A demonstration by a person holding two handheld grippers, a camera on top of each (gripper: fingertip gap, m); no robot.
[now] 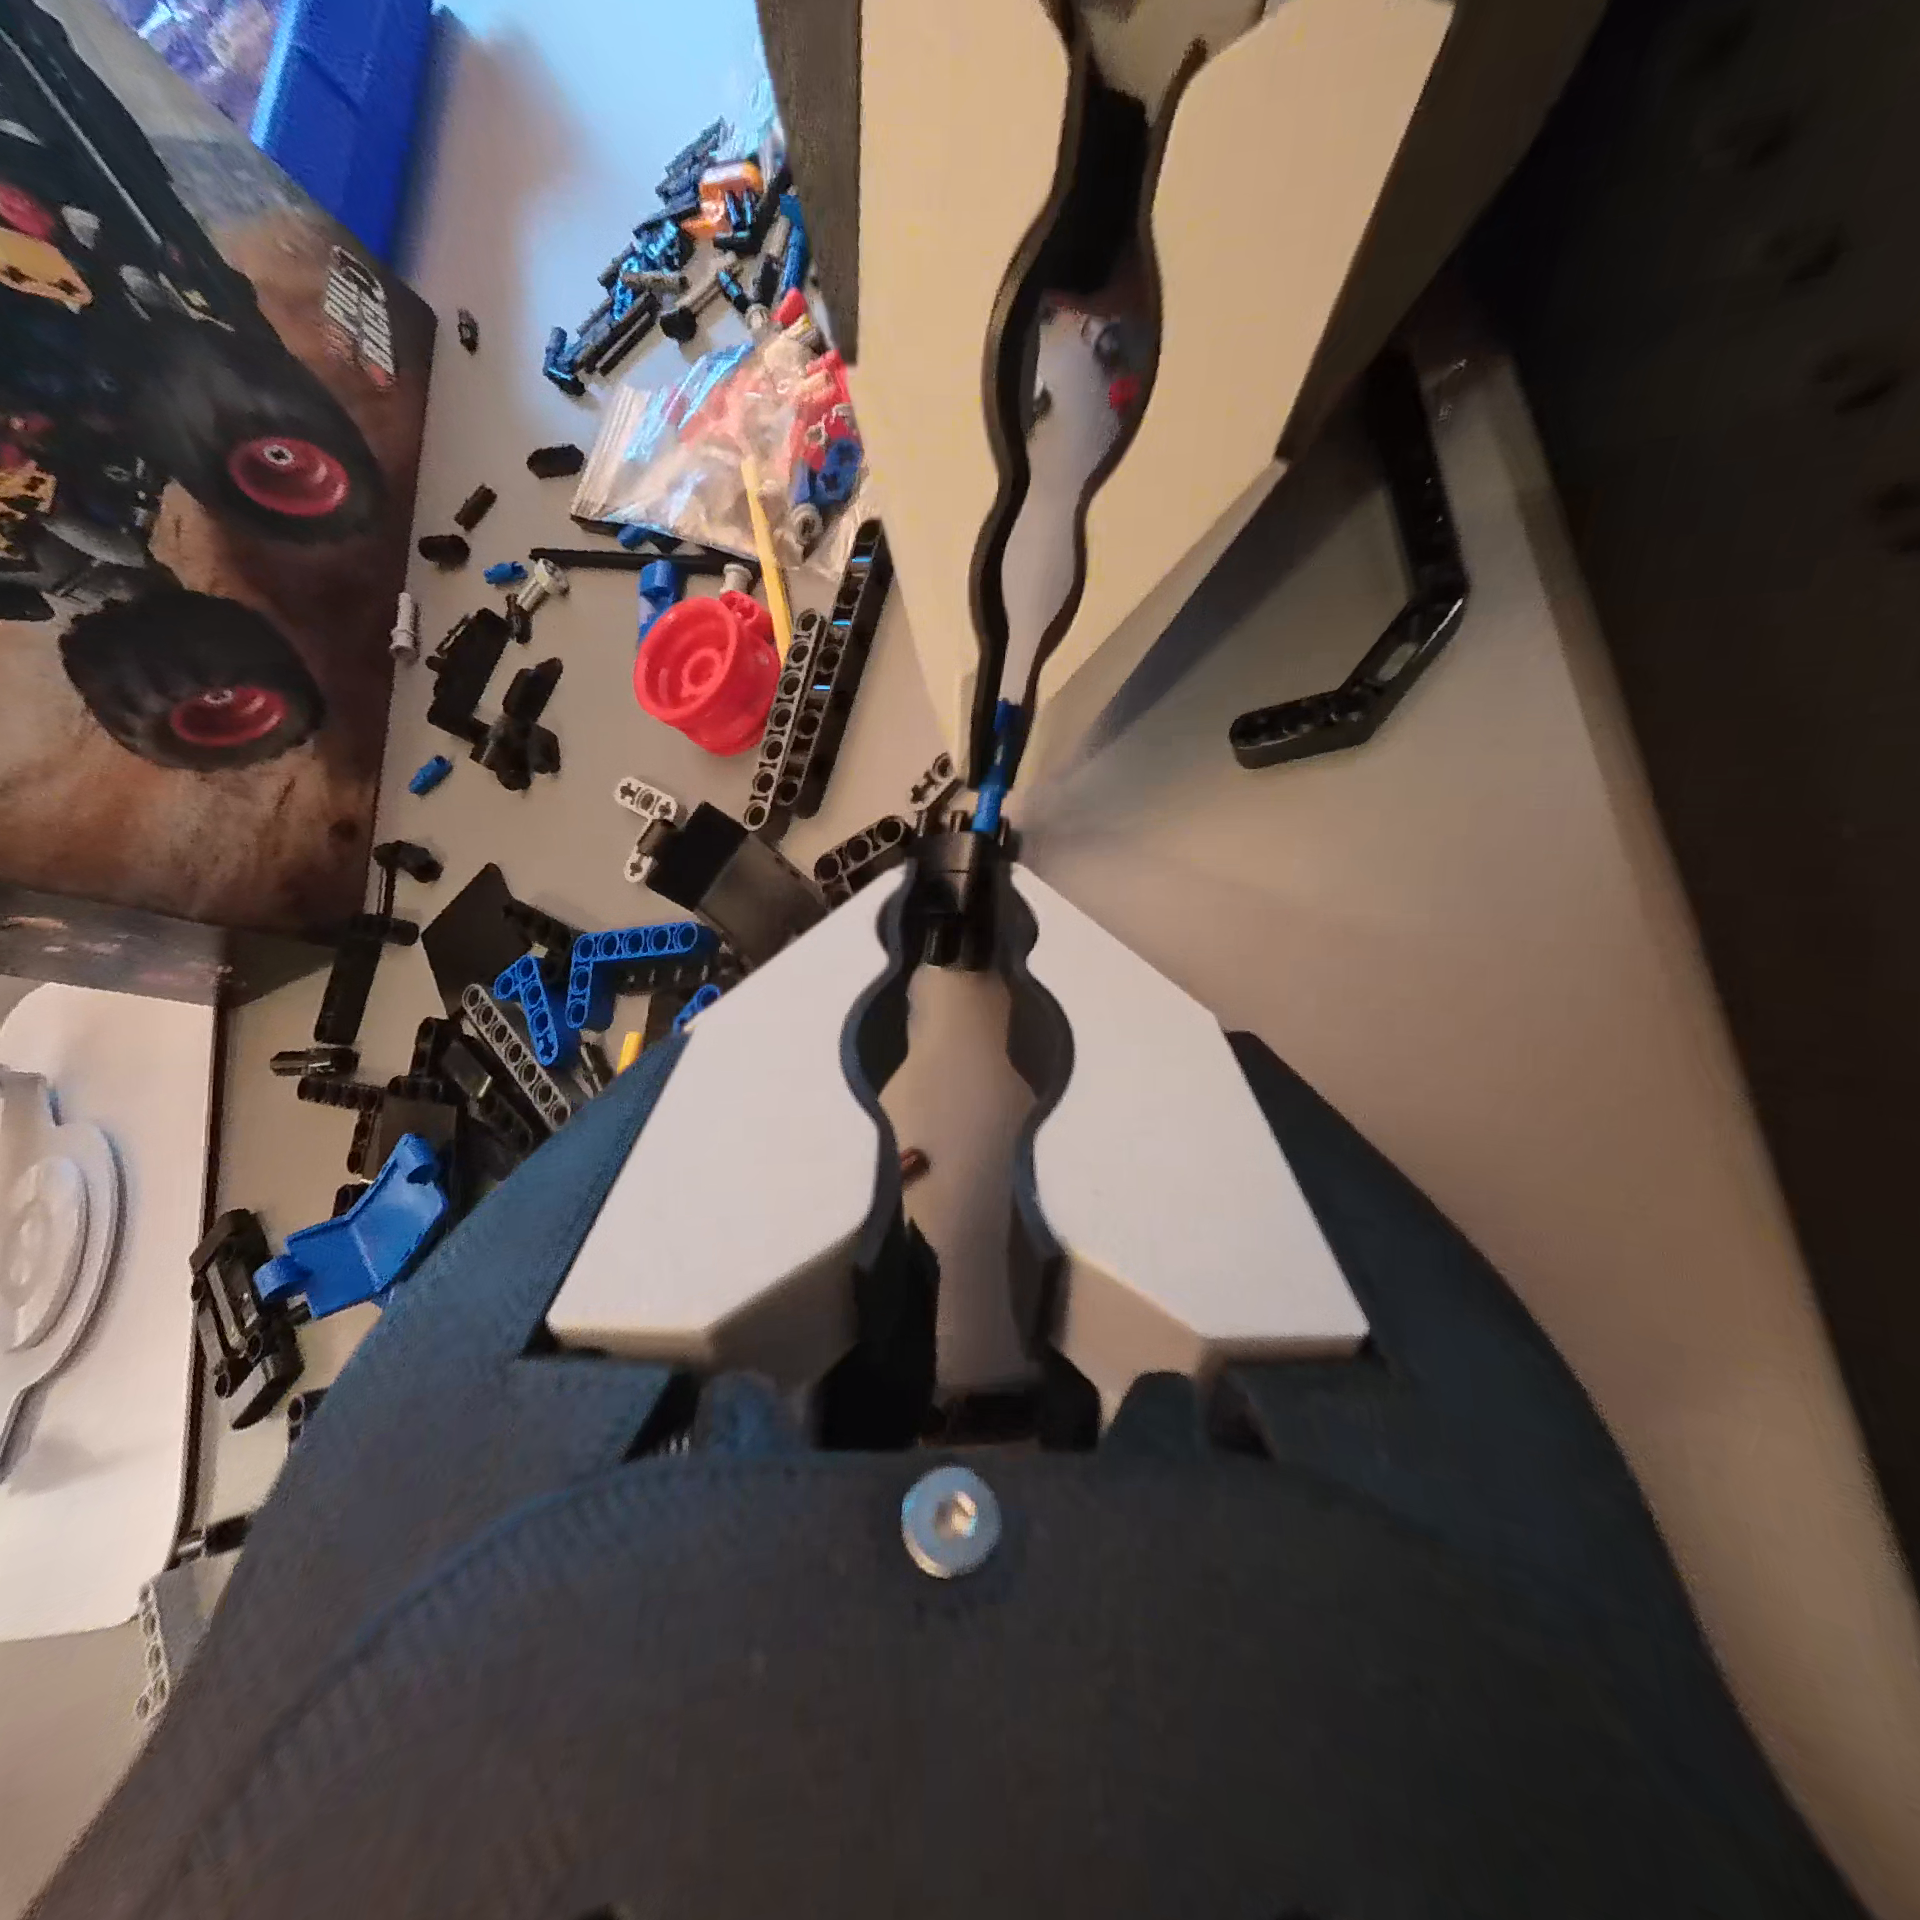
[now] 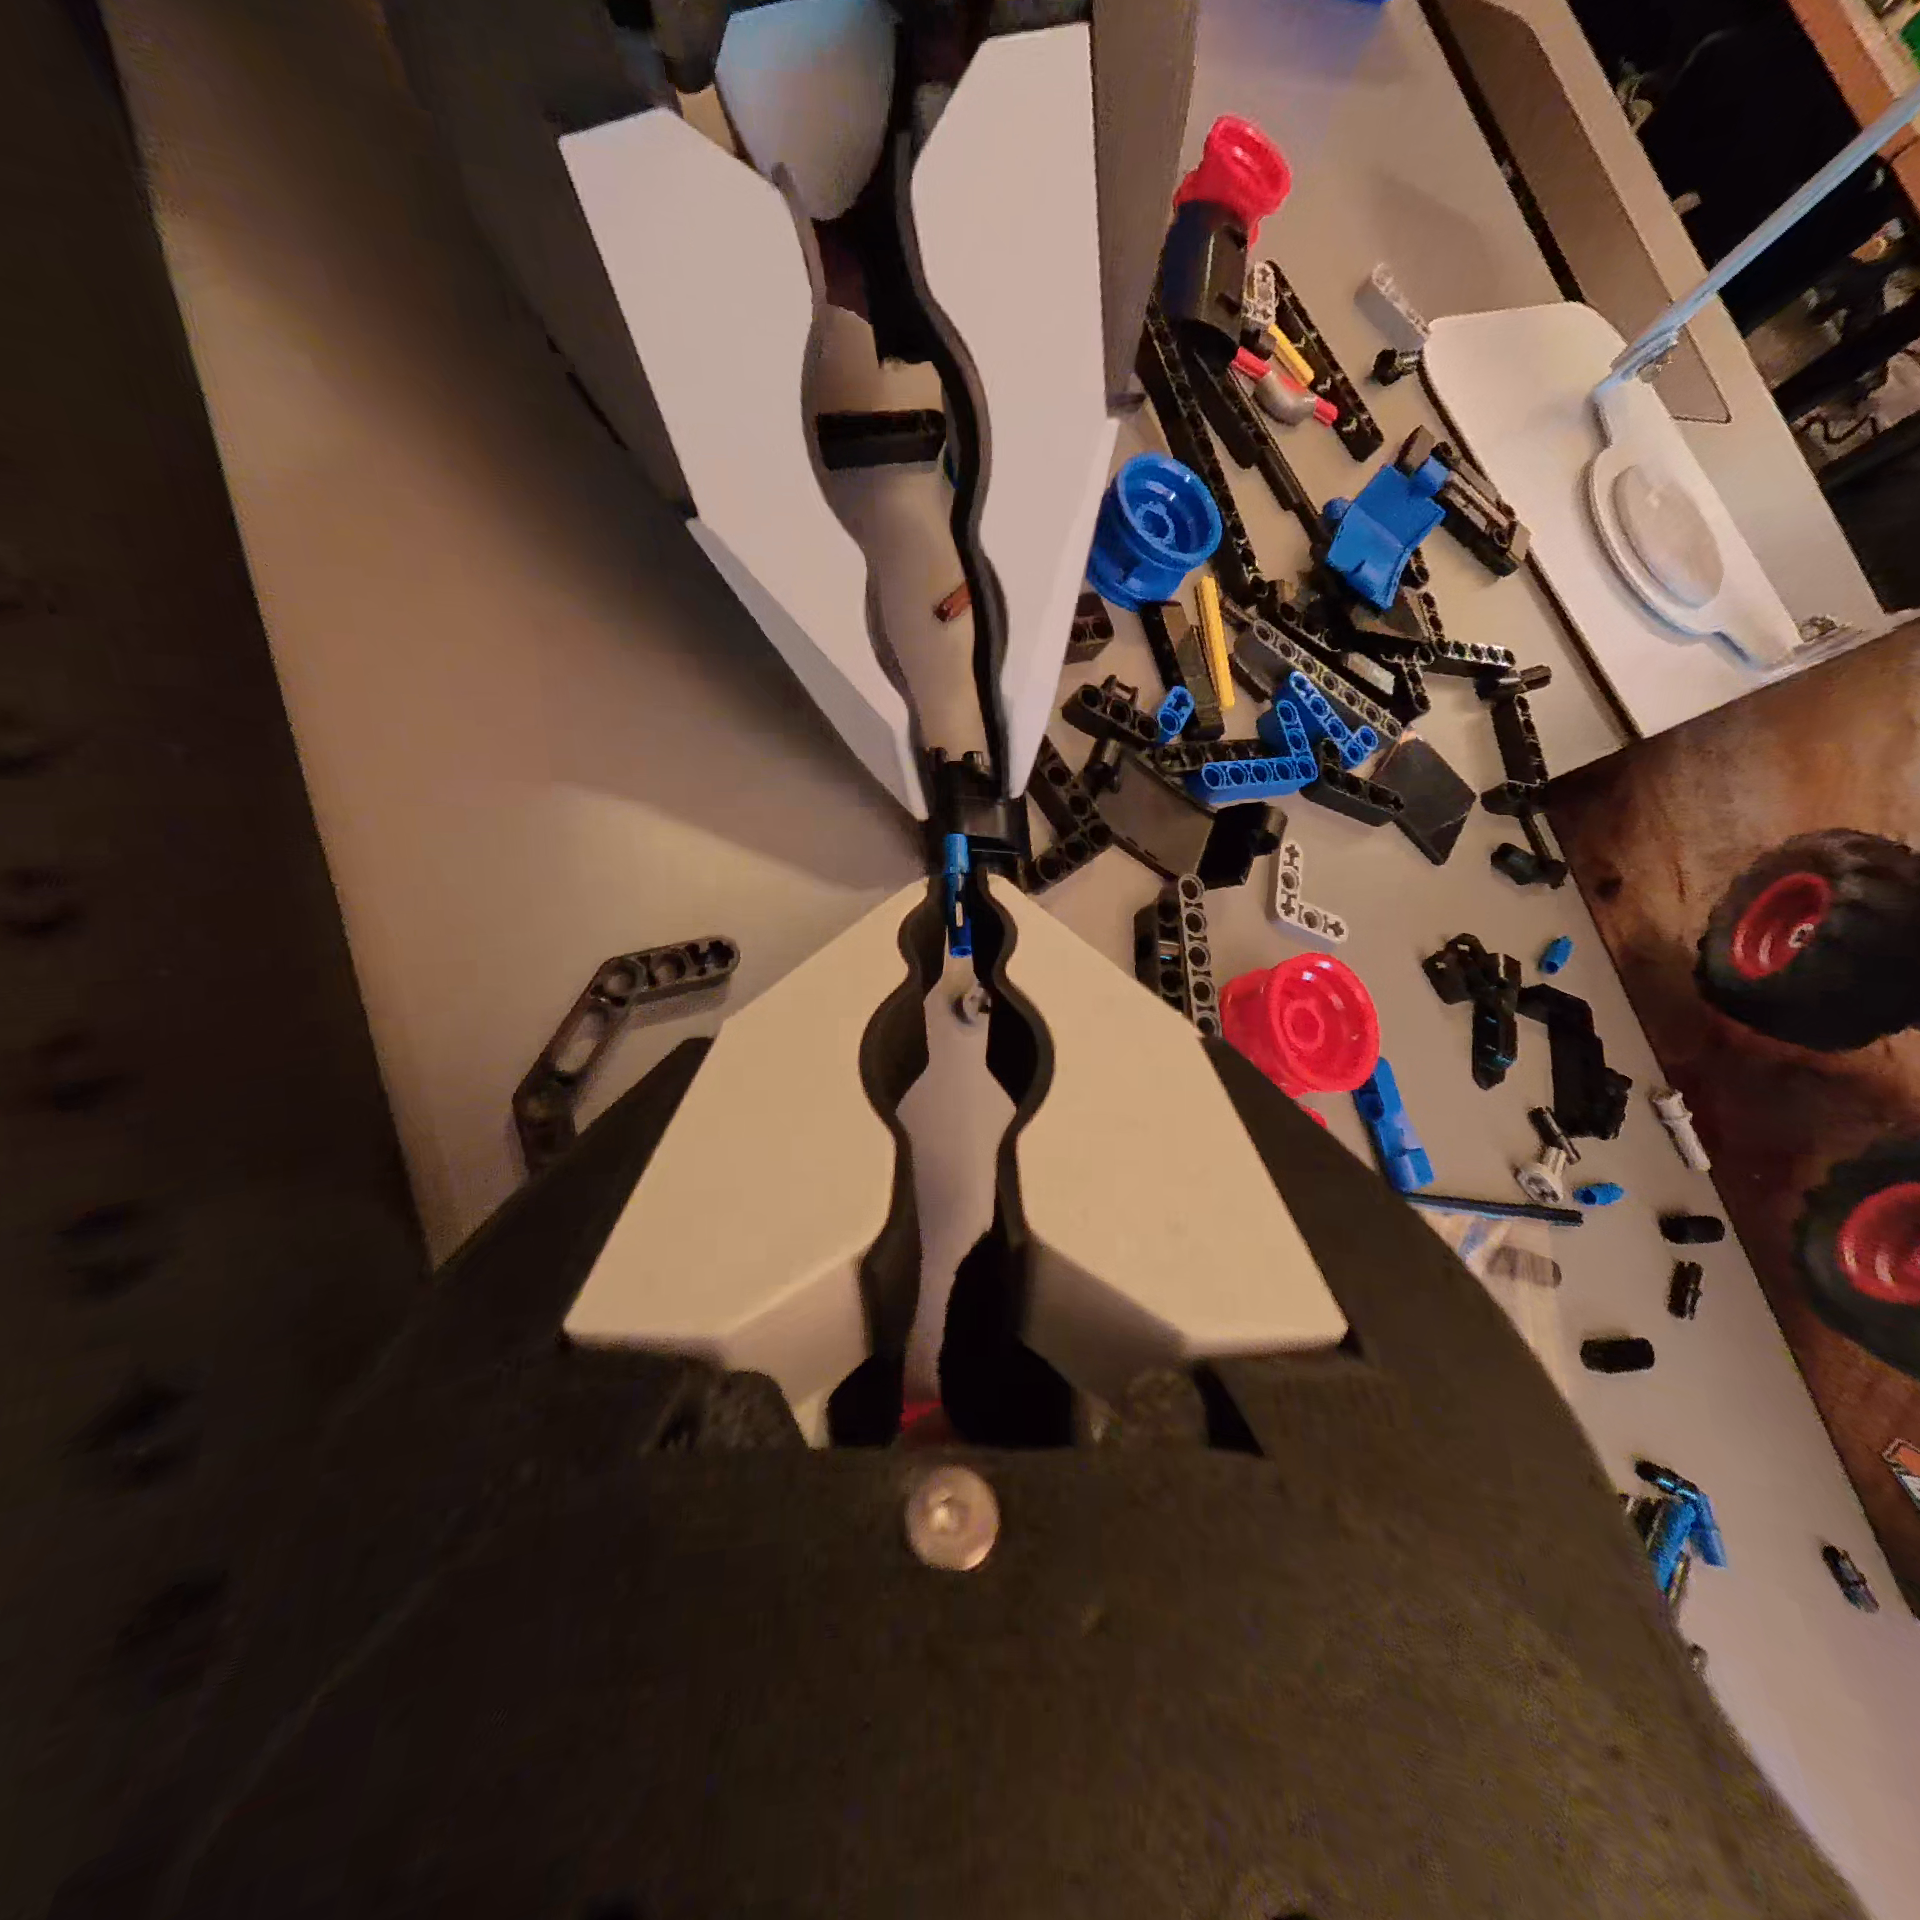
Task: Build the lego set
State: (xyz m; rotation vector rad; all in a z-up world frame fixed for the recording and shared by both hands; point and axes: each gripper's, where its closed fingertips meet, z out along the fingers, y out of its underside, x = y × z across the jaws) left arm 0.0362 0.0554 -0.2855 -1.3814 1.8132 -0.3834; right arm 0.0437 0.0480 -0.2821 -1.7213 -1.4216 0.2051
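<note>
My left gripper [image 1: 956,883] is shut on a small black connector [image 1: 951,904] held above the table. My right gripper [image 2: 961,899] is shut on a thin blue pin [image 2: 958,894]. The two grippers face each other tip to tip. The end of the pin meets the connector. In the left wrist view the right gripper [image 1: 992,769] comes in from the top with the blue pin [image 1: 1000,743]. In the right wrist view the left gripper [image 2: 966,790] comes in from the top with the black connector [image 2: 982,810]. How deep the pin sits is hidden.
Loose black and blue beams [image 1: 561,997] lie on the grey table [image 1: 1351,1039], with a red wheel hub [image 1: 707,675], a bag of small parts [image 1: 717,436] and the set's box [image 1: 187,520]. A black bent beam [image 1: 1382,686] lies apart. A blue hub [image 2: 1153,525] lies by the pile. My two grippers' fingertips are within a few centimetres of each other. Both grippers' tips are roughly 8 cm from the red wheel hub [image 1: 707,675]. Seen from the right wrist view [image 2: 1295,1009] as well.
</note>
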